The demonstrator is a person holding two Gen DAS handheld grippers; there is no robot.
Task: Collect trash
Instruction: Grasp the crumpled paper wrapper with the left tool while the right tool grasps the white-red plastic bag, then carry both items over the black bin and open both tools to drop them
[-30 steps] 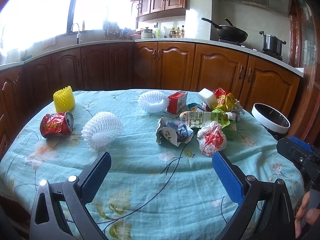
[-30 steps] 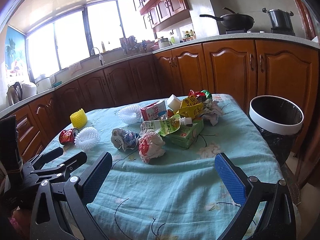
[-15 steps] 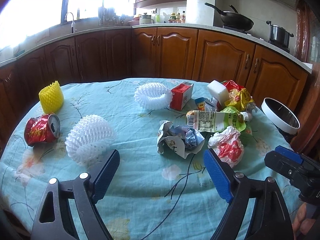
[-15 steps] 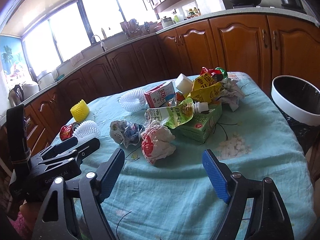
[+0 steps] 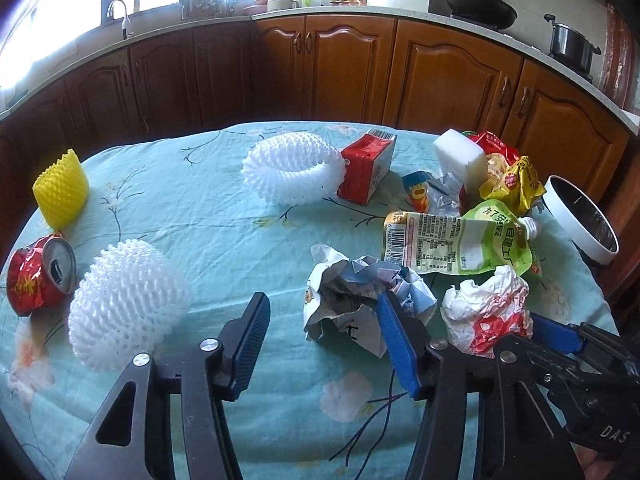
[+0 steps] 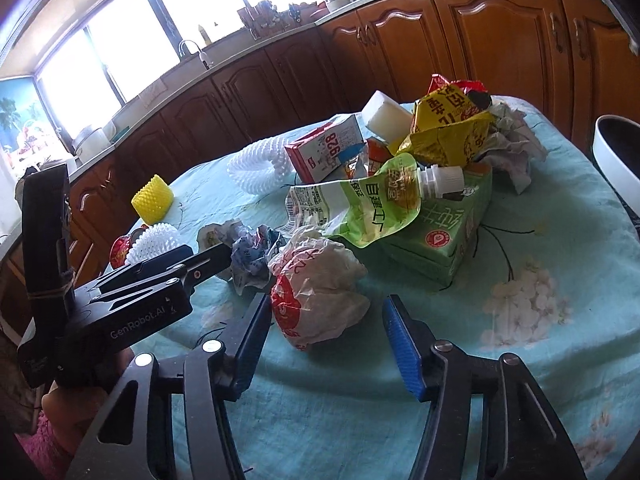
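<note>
A crumpled blue-and-white paper ball [image 5: 360, 292] lies on the teal tablecloth [image 5: 208, 240]. My left gripper [image 5: 324, 340] straddles its near side with jaws closing; the right pad overlaps the paper and the left pad stands clear of it. A crumpled white-and-red wrapper [image 6: 316, 292] sits between the fingers of my right gripper [image 6: 326, 340], whose jaws are also closing; a gap shows at the right pad. The white-rimmed trash bin [image 5: 580, 216] stands off the table's right edge, also visible at the right border of the right wrist view, trash bin [image 6: 616, 160].
On the cloth lie a dented red can [image 5: 36, 280], two white foam nets [image 5: 124, 300], a yellow foam net [image 5: 60, 188], a red carton [image 5: 366, 172], a green pouch [image 5: 460, 244], a green box [image 6: 440, 236] and snack bags [image 6: 448, 128]. Wooden cabinets ring the room.
Both grippers moved forward and down toward the table and their jaws narrowed. The paper ball and the white-and-red wrapper now sit at the fingertips.
</note>
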